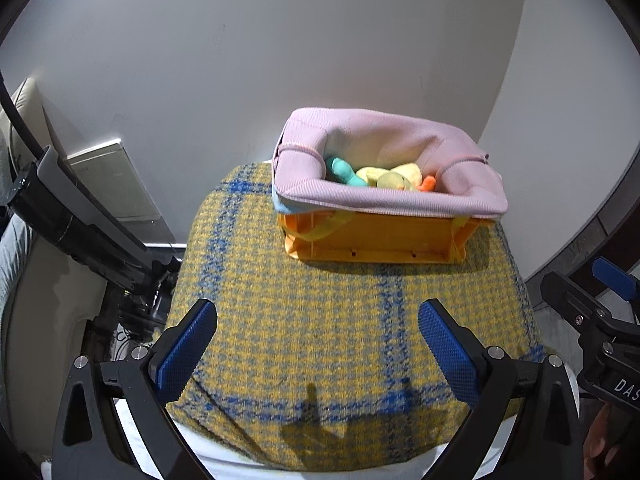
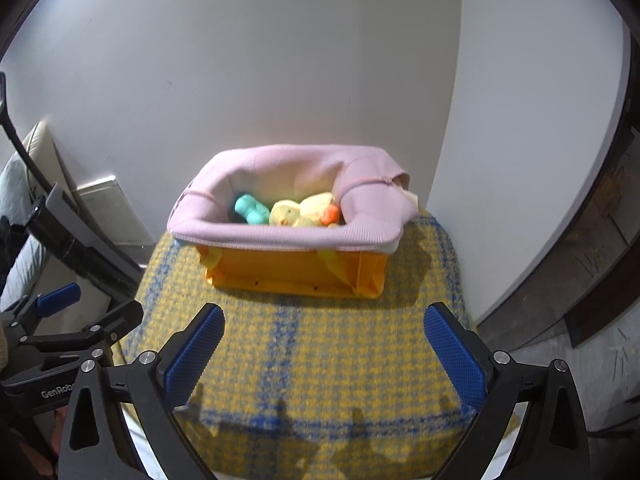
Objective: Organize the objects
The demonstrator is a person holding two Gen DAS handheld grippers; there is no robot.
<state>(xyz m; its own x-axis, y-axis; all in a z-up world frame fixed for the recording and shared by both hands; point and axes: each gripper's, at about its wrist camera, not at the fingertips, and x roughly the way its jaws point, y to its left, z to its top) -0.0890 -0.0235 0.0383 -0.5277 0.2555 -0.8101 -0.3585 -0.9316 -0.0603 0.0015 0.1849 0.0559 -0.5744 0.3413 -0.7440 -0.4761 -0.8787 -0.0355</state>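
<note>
both grippers are seen spread wide apart with nothing held between the blue ribbed pads. the left gripper (image 1: 318,344) is seen hovering over the near part of a yellow and blue checked woven cloth (image 1: 320,340), and the right gripper (image 2: 324,350) is held over the same cloth beside it. in the left wrist view, part of the right gripper is seen at 4 o'clock; in the right wrist view, part of the left gripper is seen at 8 o'clock.

an orange plastic crate (image 1: 384,240) is set on the far part of the cloth, close to a pale wall (image 1: 280,60), at about 1 o'clock in the left view and at 12 o'clock in the right view. the crate is lined with a pink fabric liner (image 1: 384,200) folded out over its rim. inside the liner, soft toys are piled together: a teal plush piece (image 1: 344,172) at the left, yellow plush toys (image 1: 396,178) in the middle, and a small orange plush piece (image 1: 427,184) at the right. the toys touch one another and lie below the rim.

shadows of the gripper fingers are cast on the cloth at 6 o'clock. a black pole-shaped device (image 1: 72,216) is seen leaning at 9 o'clock.
</note>
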